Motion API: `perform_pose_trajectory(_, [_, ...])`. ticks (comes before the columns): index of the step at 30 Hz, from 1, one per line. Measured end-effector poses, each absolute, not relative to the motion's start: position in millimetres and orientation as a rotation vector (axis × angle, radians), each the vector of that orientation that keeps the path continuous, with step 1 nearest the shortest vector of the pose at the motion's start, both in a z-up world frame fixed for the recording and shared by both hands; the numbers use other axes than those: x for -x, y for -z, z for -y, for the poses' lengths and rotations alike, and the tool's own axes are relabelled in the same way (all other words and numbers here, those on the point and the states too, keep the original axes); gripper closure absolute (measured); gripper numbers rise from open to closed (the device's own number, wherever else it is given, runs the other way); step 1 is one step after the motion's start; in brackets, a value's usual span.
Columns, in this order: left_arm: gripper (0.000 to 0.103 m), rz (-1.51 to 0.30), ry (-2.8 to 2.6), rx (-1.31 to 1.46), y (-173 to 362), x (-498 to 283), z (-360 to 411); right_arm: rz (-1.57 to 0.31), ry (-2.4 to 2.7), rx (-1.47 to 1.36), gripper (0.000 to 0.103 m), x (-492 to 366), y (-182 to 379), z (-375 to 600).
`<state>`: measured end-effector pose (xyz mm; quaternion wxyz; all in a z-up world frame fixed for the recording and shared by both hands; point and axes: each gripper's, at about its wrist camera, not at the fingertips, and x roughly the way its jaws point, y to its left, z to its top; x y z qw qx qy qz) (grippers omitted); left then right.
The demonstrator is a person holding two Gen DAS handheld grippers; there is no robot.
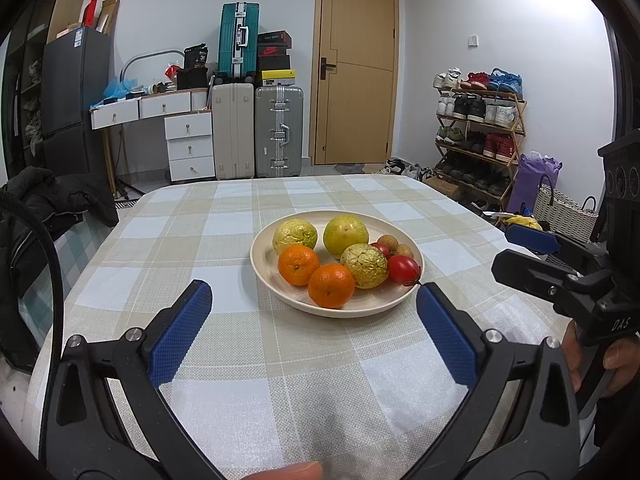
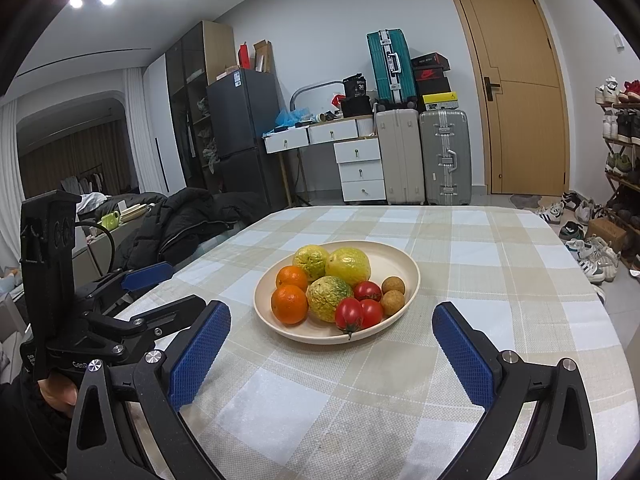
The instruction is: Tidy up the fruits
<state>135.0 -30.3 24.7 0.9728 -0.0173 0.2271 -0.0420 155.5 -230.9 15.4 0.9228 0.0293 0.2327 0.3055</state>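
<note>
Behind the plate (image 2: 404,268), suitcases (image 2: 424,156), drawers (image 2: 358,170), shoe rack (image 1: 478,136).

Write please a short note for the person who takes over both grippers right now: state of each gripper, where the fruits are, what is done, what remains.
Left gripper: open, empty, held over the table just short of the plate.
Right gripper: open, empty, also just short of the plate.
Fruits: all on the plate: two oranges, three yellow-green fruits, three tomatoes, two small brown fruits.
Done: nothing visibly moved off the plate.
Left: all sorting. No other container is in view, so the destination is unclear.
</note>
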Motion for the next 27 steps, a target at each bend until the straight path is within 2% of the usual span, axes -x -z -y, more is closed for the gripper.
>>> perform_pose_trajectory(27, [0.001,-0.451,0.091,0.027,-25.3,-135.3,33.5,-0.477,-0.626,-0.059,0.0,-155.3,-15.2,231.4])
